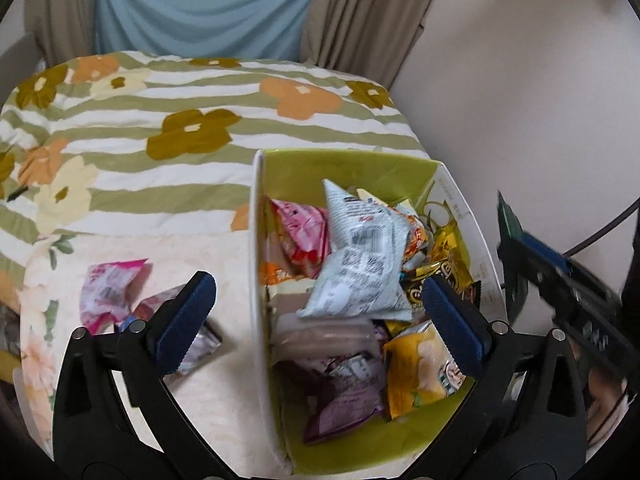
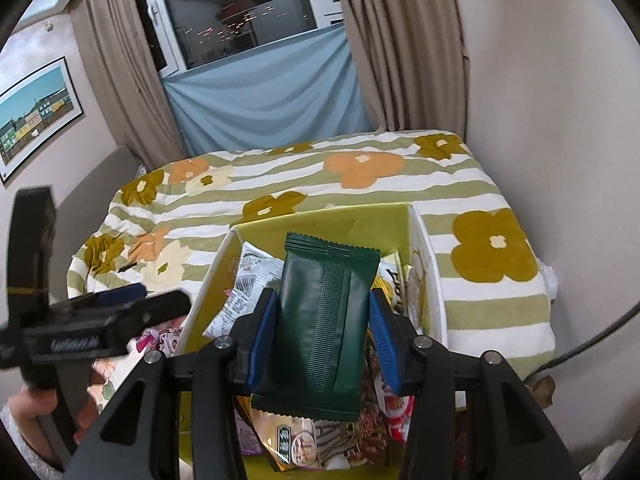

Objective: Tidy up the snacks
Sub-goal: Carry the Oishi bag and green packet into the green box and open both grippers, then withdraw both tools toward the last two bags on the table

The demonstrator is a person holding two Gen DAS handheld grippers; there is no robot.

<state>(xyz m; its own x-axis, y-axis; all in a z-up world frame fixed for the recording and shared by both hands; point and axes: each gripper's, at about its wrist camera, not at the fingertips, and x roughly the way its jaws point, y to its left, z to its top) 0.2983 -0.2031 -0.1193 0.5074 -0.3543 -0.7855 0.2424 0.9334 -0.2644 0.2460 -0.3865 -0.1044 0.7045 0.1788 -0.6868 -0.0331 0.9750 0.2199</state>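
Observation:
A cardboard box with a green inside sits on a bed and holds several snack packets, among them a pale blue one and a yellow one. My left gripper hangs open over the box's left wall, nothing between its blue pads. Pink packets lie on the bedding left of the box. In the right wrist view my right gripper is shut on a dark green packet, held upright above the box. The left gripper shows blurred at the left there.
The bed carries a striped flowered quilt and a pale floral cloth. A wall stands close on the right, curtains and a window behind. A person's hand holds the left gripper.

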